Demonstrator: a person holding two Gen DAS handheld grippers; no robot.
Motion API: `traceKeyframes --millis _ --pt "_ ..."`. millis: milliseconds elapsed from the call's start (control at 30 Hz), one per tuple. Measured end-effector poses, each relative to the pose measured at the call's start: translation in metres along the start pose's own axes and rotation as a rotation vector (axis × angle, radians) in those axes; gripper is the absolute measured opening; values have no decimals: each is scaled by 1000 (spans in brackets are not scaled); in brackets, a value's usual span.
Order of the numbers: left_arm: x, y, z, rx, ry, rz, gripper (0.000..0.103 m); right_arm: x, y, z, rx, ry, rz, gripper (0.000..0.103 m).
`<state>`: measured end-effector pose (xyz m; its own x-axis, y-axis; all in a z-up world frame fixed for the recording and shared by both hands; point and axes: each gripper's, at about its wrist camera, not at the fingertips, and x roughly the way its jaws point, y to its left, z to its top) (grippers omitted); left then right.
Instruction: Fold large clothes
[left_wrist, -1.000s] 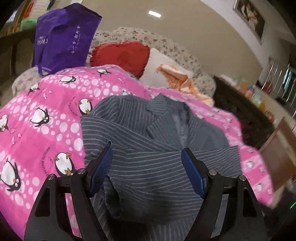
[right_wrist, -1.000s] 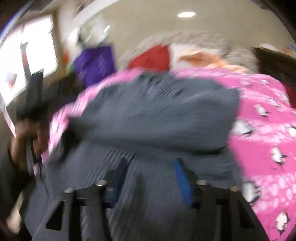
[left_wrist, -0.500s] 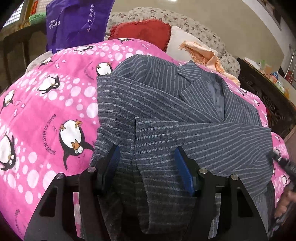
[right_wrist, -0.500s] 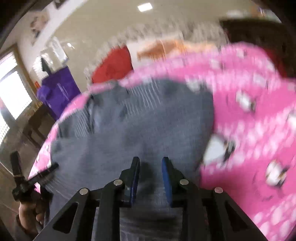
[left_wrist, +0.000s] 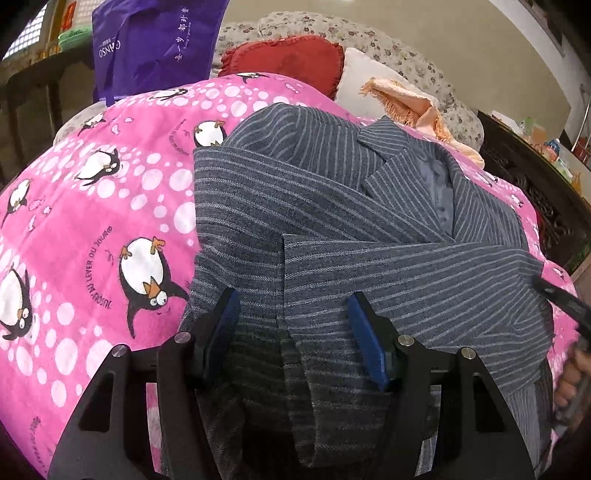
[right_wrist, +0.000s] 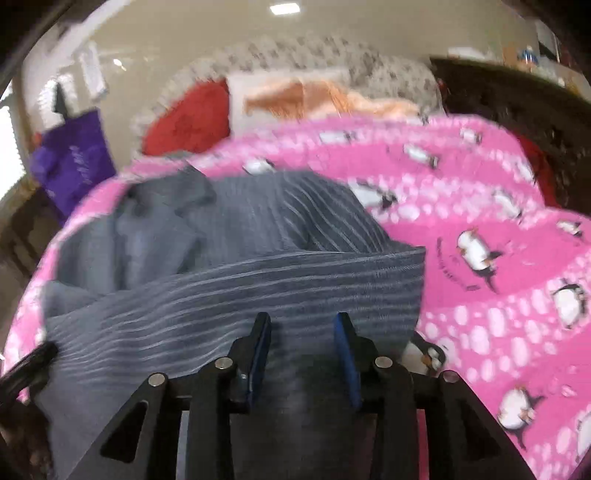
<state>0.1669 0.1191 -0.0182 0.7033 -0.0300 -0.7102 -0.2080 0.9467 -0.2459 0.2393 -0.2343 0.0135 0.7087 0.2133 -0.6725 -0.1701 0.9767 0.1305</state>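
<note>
A grey pinstriped suit jacket (left_wrist: 332, 206) lies on a pink penguin blanket (left_wrist: 92, 206), collar at the far end, both sleeves folded across its front. My left gripper (left_wrist: 291, 317) is open and empty, its blue pads straddling the near hem over the sleeve cuff edge. The jacket also shows in the right wrist view (right_wrist: 229, 273), blurred. My right gripper (right_wrist: 301, 332) is open and empty, low over the jacket's near right part. The right gripper's tip shows at the left wrist view's right edge (left_wrist: 561, 299).
A purple bag (left_wrist: 155, 40) hangs at the back left. A red cushion (left_wrist: 291, 59), a white pillow and an orange cloth (left_wrist: 406, 107) lie at the floral headboard. Dark wooden furniture (left_wrist: 535, 184) stands to the right of the bed.
My left gripper has dropped lower and closer over the jacket's hem. My right gripper had narrowed half a second ago and has opened wider again; it shifted over the jacket's right side.
</note>
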Motion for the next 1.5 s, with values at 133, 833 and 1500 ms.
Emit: traceKeyframes --millis 133,833,1500 --pt "1 -3 0 8 4 10 62 -39 18 -32 -82 13 101 35" --pt "-123 55 -76 219 60 -7 63 -194 -34 -204 -224 71 191 80" --pt "-183 69 -186 330 218 -352 72 -184 -50 -274 -129 44 534 64"
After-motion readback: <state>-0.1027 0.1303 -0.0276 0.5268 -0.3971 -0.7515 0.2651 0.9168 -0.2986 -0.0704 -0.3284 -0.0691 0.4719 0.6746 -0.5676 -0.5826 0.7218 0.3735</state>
